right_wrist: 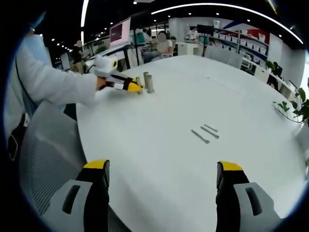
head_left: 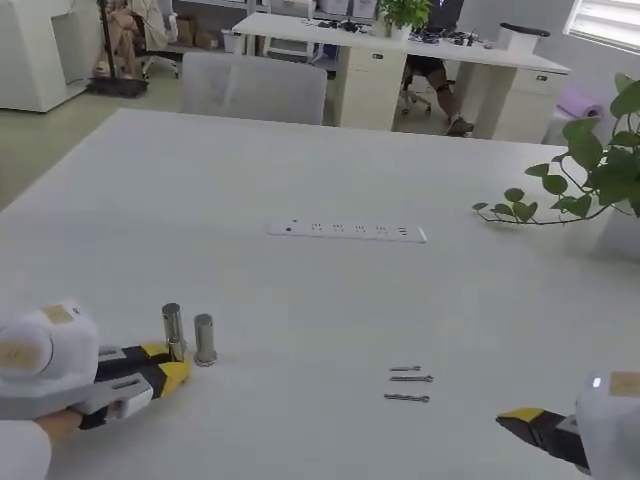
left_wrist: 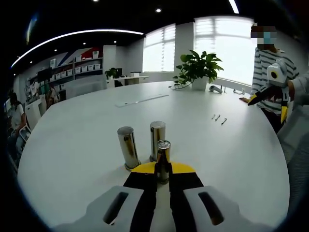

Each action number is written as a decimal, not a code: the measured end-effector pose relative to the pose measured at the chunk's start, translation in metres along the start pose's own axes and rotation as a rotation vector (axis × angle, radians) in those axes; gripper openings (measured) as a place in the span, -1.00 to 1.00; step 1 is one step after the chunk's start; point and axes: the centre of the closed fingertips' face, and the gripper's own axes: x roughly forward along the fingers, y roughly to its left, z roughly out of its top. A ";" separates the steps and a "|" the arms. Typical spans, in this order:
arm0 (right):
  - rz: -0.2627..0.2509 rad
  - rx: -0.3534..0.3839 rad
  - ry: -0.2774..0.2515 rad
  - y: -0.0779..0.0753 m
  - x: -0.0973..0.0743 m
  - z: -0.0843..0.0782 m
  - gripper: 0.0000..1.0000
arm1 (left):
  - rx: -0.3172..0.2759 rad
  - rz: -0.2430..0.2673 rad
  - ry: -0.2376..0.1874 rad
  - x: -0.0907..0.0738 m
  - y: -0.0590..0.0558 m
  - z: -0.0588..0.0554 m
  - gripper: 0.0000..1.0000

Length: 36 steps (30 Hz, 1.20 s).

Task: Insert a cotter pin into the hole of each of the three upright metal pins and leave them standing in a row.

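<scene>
Three upright metal pins stand close together at the near left of the white table (head_left: pixel 320 300). Two of them (head_left: pixel 172 324) (head_left: pixel 204 338) stand free. My left gripper (head_left: pixel 172 372) (left_wrist: pixel 163 170) is shut on the third metal pin (left_wrist: pixel 163 153), which stands upright right in front of the other two (left_wrist: pixel 126 147) (left_wrist: pixel 157 139). Three cotter pins (head_left: pixel 408 382) (right_wrist: pixel 205 132) lie flat side by side to the right. My right gripper (head_left: pixel 532 426) (right_wrist: pixel 163 169) hovers open near the front right edge, short of the cotter pins, with nothing between its fingers.
A white power strip (head_left: pixel 347 231) lies across the table's middle. A potted plant (head_left: pixel 590 175) trails leaves over the right side. A grey chair (head_left: pixel 253 88) stands at the far edge, with desks and seated people beyond.
</scene>
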 end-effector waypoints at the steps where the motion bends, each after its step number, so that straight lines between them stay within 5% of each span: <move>1: 0.001 0.000 -0.002 0.000 0.000 0.000 0.86 | 0.012 -0.024 0.002 -0.001 -0.005 0.001 -0.88; 20: 0.025 0.004 -0.043 0.007 0.005 0.001 0.86 | 0.156 -0.300 0.030 -0.012 -0.090 0.009 -0.88; 36: 0.025 0.009 -0.063 0.011 -0.001 -0.002 0.86 | 0.224 -0.438 0.045 0.005 -0.156 0.009 -0.88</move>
